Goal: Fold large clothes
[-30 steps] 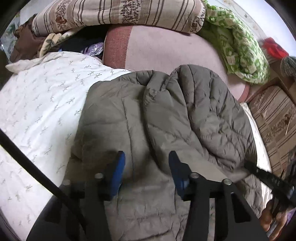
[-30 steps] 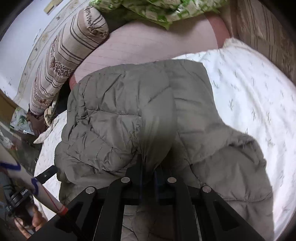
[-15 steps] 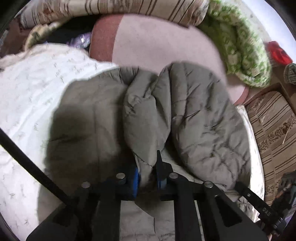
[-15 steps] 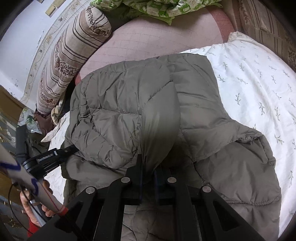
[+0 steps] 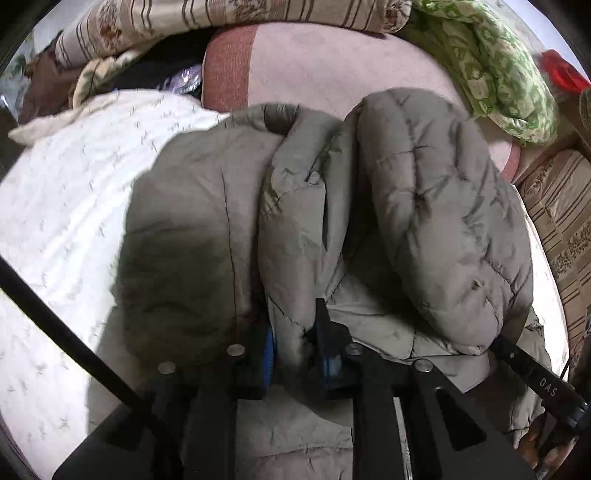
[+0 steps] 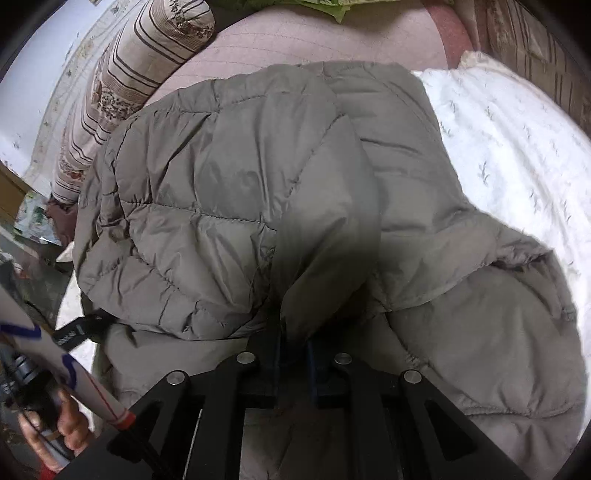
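White sprigged bedding (image 5: 66, 221) covers the bed under my left camera, with a striped bolster (image 5: 229, 14) and a green patterned quilt (image 5: 495, 70) piled along the far edge. My grey puffer jacket (image 5: 436, 221) lies across the middle, bunched into two fat lobes. My left tongs (image 5: 295, 343) have a ridge of the jacket between the blue pads, and the jaws are opening a little around it while fabric still fills the gap.

Over on the right camera, the same jacket (image 6: 229, 184) spreads from the pink mattress cover (image 6: 295, 40) down to the white sheet (image 6: 517, 147). My right tongs (image 6: 295, 350) are pressed almost together, pinching a thin fold of the shell. My left hand (image 6: 55, 428) shows at the lower left.

I judge this as mid-fold: both pinches gathered near the hem side. Next I would need a firm, matched grip in both tongs, then carry the fold evenly across without the slippery padding sliding out.
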Action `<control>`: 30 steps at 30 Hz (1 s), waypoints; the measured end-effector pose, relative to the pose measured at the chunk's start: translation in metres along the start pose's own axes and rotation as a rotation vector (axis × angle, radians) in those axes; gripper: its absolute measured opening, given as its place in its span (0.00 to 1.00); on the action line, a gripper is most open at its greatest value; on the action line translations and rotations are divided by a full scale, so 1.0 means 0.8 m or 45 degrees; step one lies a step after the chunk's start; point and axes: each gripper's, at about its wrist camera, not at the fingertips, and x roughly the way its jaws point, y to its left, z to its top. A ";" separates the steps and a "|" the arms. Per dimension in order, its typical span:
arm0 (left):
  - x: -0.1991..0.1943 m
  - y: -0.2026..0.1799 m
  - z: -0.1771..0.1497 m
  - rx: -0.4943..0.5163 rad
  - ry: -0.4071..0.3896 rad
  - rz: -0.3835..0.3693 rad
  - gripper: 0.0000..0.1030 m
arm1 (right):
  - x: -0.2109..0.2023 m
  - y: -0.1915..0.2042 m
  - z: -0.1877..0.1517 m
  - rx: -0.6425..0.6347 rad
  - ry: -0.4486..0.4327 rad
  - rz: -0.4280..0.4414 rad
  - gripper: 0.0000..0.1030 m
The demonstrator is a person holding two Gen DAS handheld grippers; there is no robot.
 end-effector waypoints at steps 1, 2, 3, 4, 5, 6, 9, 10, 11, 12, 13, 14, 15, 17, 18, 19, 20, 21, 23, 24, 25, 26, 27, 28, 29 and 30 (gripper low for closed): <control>-0.010 0.002 -0.001 0.003 -0.008 -0.004 0.21 | -0.003 0.002 0.000 -0.002 -0.006 -0.010 0.15; -0.021 0.004 -0.002 0.003 -0.016 -0.010 0.21 | -0.011 0.005 -0.002 -0.007 -0.020 -0.026 0.18; -0.032 0.005 -0.004 0.005 -0.024 -0.010 0.22 | -0.018 0.008 -0.004 -0.019 -0.036 -0.045 0.28; -0.040 0.008 -0.004 0.008 -0.030 -0.006 0.23 | -0.031 0.012 -0.006 -0.042 -0.068 -0.075 0.37; -0.055 0.010 -0.007 0.020 -0.046 0.015 0.23 | -0.045 0.016 -0.009 -0.067 -0.106 -0.102 0.40; -0.068 0.010 -0.010 0.032 -0.058 0.033 0.23 | -0.060 0.018 -0.012 -0.089 -0.139 -0.120 0.41; -0.096 0.011 -0.007 0.054 -0.105 0.044 0.28 | -0.096 0.020 -0.016 -0.126 -0.204 -0.143 0.41; -0.104 0.010 -0.002 0.061 -0.125 0.052 0.31 | -0.109 0.022 -0.014 -0.138 -0.237 -0.148 0.41; -0.106 0.009 0.004 0.066 -0.134 0.057 0.35 | -0.120 0.025 -0.011 -0.152 -0.265 -0.152 0.41; -0.107 0.006 0.013 0.072 -0.145 0.066 0.36 | -0.129 0.029 -0.005 -0.167 -0.294 -0.154 0.41; -0.108 0.002 0.018 0.072 -0.151 0.072 0.36 | -0.133 0.033 0.002 -0.177 -0.311 -0.153 0.41; -0.108 -0.002 0.023 0.072 -0.157 0.073 0.37 | -0.136 0.039 0.011 -0.188 -0.327 -0.155 0.41; -0.106 -0.010 0.034 0.072 -0.167 0.059 0.39 | -0.133 0.046 0.022 -0.198 -0.336 -0.161 0.41; -0.089 -0.021 0.056 0.068 -0.162 0.037 0.41 | -0.124 0.054 0.037 -0.218 -0.344 -0.164 0.41; -0.079 -0.026 0.064 0.062 -0.153 0.036 0.41 | -0.115 0.059 0.047 -0.227 -0.341 -0.176 0.41; -0.066 -0.031 0.074 0.054 -0.139 0.028 0.41 | -0.103 0.061 0.057 -0.235 -0.335 -0.192 0.41; -0.054 -0.036 0.082 0.051 -0.128 0.021 0.41 | -0.089 0.064 0.067 -0.245 -0.328 -0.200 0.41; -0.036 -0.042 0.094 0.052 -0.112 0.021 0.41 | -0.073 0.066 0.077 -0.263 -0.320 -0.218 0.41; -0.008 -0.046 0.107 0.065 -0.093 0.055 0.41 | -0.046 0.065 0.090 -0.284 -0.304 -0.255 0.41; 0.015 -0.045 0.114 0.076 -0.070 0.102 0.41 | -0.032 0.062 0.096 -0.284 -0.288 -0.263 0.41; 0.032 -0.043 0.117 0.082 -0.048 0.141 0.41 | -0.020 0.057 0.101 -0.279 -0.274 -0.279 0.41; 0.054 -0.039 0.118 0.091 -0.011 0.197 0.41 | -0.007 0.050 0.105 -0.270 -0.262 -0.303 0.41; 0.066 -0.036 0.118 0.090 0.014 0.208 0.44 | 0.007 0.040 0.107 -0.254 -0.244 -0.323 0.41; 0.081 -0.030 0.115 0.076 0.033 0.192 0.44 | 0.018 0.033 0.109 -0.240 -0.223 -0.332 0.41; 0.087 -0.026 0.113 0.064 0.028 0.175 0.45 | 0.030 0.024 0.108 -0.228 -0.193 -0.331 0.41; 0.089 -0.025 0.109 0.064 0.003 0.170 0.45 | 0.040 0.017 0.106 -0.227 -0.183 -0.316 0.41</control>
